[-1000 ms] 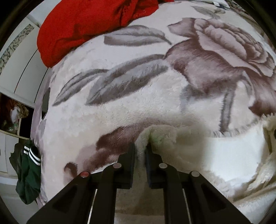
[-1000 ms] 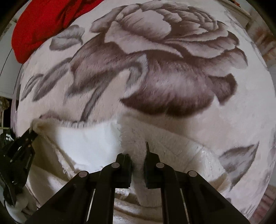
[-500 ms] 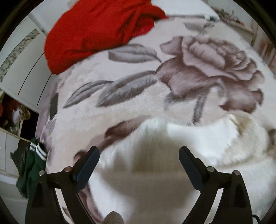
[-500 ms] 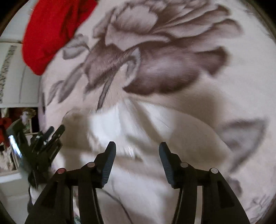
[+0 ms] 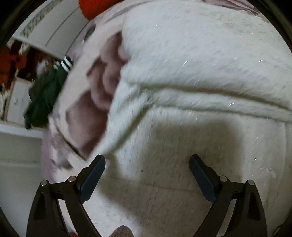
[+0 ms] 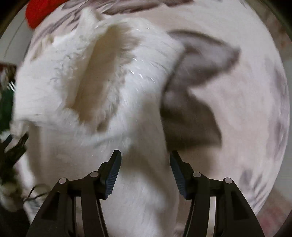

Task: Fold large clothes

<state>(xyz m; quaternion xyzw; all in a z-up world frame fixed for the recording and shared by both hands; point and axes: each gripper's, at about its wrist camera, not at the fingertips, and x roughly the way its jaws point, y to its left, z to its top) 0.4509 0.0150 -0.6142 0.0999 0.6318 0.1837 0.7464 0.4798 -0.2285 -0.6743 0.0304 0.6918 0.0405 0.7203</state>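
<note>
White fleece, a fluffy garment (image 5: 191,76), is spread directly below both grippers on a plush floral blanket (image 6: 237,102) covering the bed. The left gripper (image 5: 147,175) is held with fingers wide apart, gripping nothing; the right gripper (image 6: 145,170) is likewise released above the fleece. Beyond the bed edge, a green striped garment (image 5: 45,94) (blurred) hangs beside pale cabinets (image 5: 20,102). Farther off, red cloth (image 6: 35,13) is seen. No writing can be read.

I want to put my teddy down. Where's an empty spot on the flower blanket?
Right of the fluffy white garment, the flower blanket lies bare out to its edge. The left is crowded: white garment, red cloth at the top corner, green clothing off the blanket's side.
</note>
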